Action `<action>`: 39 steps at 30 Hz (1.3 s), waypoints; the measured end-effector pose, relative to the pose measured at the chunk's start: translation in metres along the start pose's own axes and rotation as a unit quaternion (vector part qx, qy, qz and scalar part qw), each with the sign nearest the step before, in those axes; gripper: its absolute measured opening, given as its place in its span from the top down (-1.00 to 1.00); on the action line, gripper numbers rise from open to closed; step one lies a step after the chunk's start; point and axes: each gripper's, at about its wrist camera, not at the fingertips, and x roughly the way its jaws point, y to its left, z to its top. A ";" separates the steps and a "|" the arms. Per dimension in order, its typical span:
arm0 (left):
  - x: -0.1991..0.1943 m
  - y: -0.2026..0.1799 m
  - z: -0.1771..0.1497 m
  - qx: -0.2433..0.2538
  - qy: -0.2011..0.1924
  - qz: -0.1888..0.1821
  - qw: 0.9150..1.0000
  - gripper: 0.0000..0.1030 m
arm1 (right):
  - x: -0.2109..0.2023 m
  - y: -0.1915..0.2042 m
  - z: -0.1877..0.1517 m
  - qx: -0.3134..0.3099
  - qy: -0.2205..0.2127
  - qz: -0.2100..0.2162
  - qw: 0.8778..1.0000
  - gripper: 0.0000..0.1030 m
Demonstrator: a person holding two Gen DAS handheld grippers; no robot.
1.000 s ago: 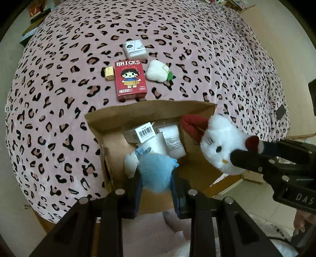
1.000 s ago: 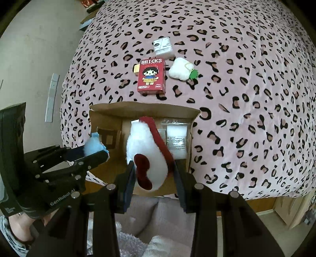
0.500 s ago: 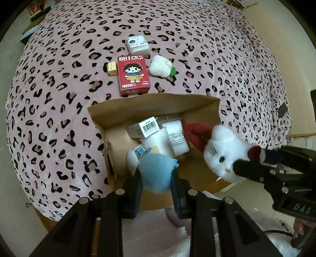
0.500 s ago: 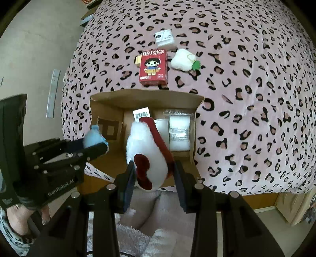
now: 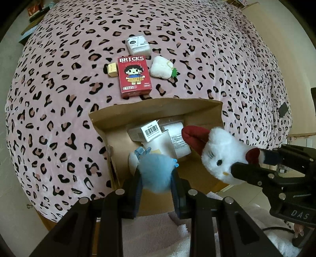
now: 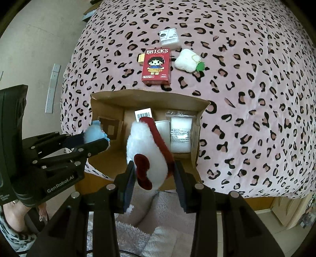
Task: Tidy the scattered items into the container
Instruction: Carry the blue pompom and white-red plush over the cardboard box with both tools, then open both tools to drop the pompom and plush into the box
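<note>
An open cardboard box (image 5: 158,107) (image 6: 150,97) lies on the leopard-print bed, with several packets inside. My left gripper (image 5: 157,182) is shut on a fluffy blue plush (image 5: 156,174) above the box's near left part; it also shows in the right wrist view (image 6: 94,134). My right gripper (image 6: 155,177) is shut on a white cat plush with red bow (image 6: 147,152) (image 5: 221,156) above the box's near edge. A red BRICKS box (image 5: 134,76) (image 6: 157,66), a tan cube (image 5: 112,69), a white pouch (image 5: 138,45) and a white radish plush (image 5: 161,68) lie beyond the box.
The bed's near edge runs just under the box. A fluffy pale rug (image 6: 142,227) covers the floor below. Books or boxes (image 5: 35,11) lie at the bed's far left. A pale wall (image 6: 39,39) rises at the left.
Both grippers, still holding their plushes, have drawn back and up slightly; the box and the items beyond it sit lower and nearer in view. Nothing was let go.
</note>
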 end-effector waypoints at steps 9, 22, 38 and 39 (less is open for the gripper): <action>0.000 0.000 0.001 0.002 0.003 0.000 1.000 0.49 | 0.002 0.001 0.004 0.002 0.003 0.000 1.000 0.25; 0.004 0.001 -0.002 0.011 0.008 -0.001 1.000 0.49 | 0.004 0.002 0.001 0.006 0.002 -0.001 1.000 0.25; 0.005 0.002 -0.004 0.017 0.010 0.001 1.000 0.48 | 0.006 0.002 -0.004 0.006 -0.002 -0.003 1.000 0.23; 0.004 0.003 -0.005 0.019 0.011 0.002 1.000 0.45 | 0.006 0.002 -0.005 0.006 -0.002 -0.003 1.000 0.22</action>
